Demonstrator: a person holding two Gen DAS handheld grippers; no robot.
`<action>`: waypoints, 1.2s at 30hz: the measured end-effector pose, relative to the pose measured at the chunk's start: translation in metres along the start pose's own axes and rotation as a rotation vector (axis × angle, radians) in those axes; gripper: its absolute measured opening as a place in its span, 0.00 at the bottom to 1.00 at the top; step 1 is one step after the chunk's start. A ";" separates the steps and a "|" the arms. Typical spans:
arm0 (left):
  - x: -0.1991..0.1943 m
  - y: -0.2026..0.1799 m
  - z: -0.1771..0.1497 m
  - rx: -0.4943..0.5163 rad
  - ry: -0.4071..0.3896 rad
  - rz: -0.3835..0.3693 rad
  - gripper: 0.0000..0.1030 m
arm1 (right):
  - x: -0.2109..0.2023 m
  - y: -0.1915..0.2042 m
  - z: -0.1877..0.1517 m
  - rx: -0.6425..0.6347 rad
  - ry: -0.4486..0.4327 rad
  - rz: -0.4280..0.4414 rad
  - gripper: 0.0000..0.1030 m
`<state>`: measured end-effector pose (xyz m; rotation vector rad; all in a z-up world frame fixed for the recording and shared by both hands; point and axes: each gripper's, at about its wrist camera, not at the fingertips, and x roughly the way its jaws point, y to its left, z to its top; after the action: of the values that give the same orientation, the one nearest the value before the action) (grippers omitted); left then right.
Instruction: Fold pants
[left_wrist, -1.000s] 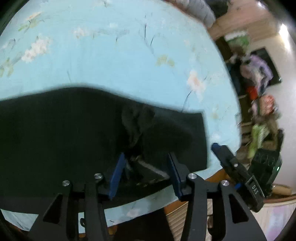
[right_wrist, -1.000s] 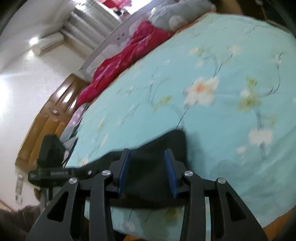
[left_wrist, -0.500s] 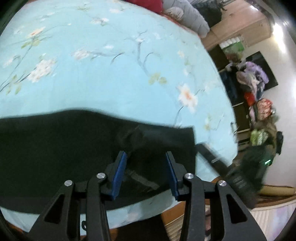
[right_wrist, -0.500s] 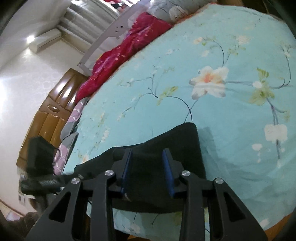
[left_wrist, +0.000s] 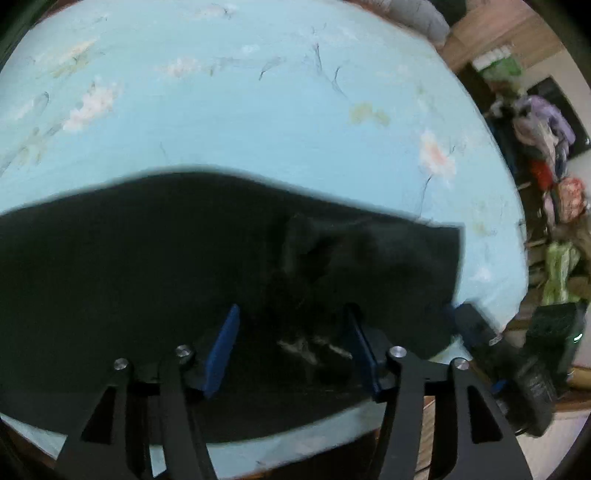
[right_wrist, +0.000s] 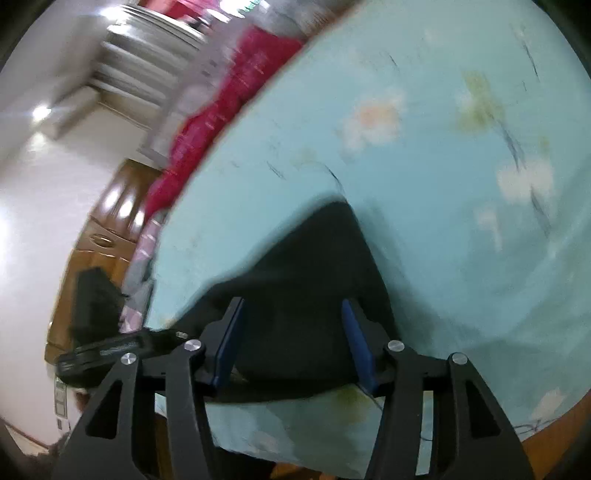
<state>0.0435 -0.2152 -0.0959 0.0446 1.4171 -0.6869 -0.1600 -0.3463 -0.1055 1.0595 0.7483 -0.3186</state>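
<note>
Black pants (left_wrist: 147, 258) lie in a wide band across the near part of a light blue flowered bedsheet (left_wrist: 258, 110). My left gripper (left_wrist: 291, 310) points steeply down over a rumpled spot with a pale label. Its jaws are opening and the cloth lies loose between the blue pads (left_wrist: 223, 347). The right gripper (right_wrist: 291, 302) hangs over the pants' (right_wrist: 314, 258) squared end near the bed's edge. Its jaws are opening too, and its pads stand clear of the cloth. Each gripper shows blurred at the edge of the other's view: the right one (left_wrist: 480, 332), the left one (right_wrist: 110, 347).
The bedsheet (right_wrist: 461, 221) stretches bare beyond the pants. A red blanket (right_wrist: 229, 110) and a grey pillow (left_wrist: 417, 14) lie at the far end. Clothes are piled (left_wrist: 546, 147) past the right edge. A brown wooden headboard (right_wrist: 103, 229) stands to the left.
Both grippers' jaws have spread wider and no longer pinch the black cloth. Both have sunk closer to the pants, and the right view has rolled and blurred.
</note>
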 end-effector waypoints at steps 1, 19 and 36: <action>-0.003 -0.002 -0.003 0.035 -0.024 0.004 0.58 | 0.002 -0.005 -0.003 0.009 -0.023 0.013 0.53; -0.054 0.031 0.016 -0.078 -0.024 -0.123 0.61 | 0.026 0.038 -0.049 0.120 0.108 0.111 0.55; -0.011 -0.002 0.008 -0.001 0.056 0.071 0.30 | 0.055 0.032 -0.058 0.070 0.236 0.037 0.05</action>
<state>0.0499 -0.2156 -0.0838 0.1138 1.4626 -0.6302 -0.1255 -0.2747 -0.1378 1.1888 0.9323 -0.1908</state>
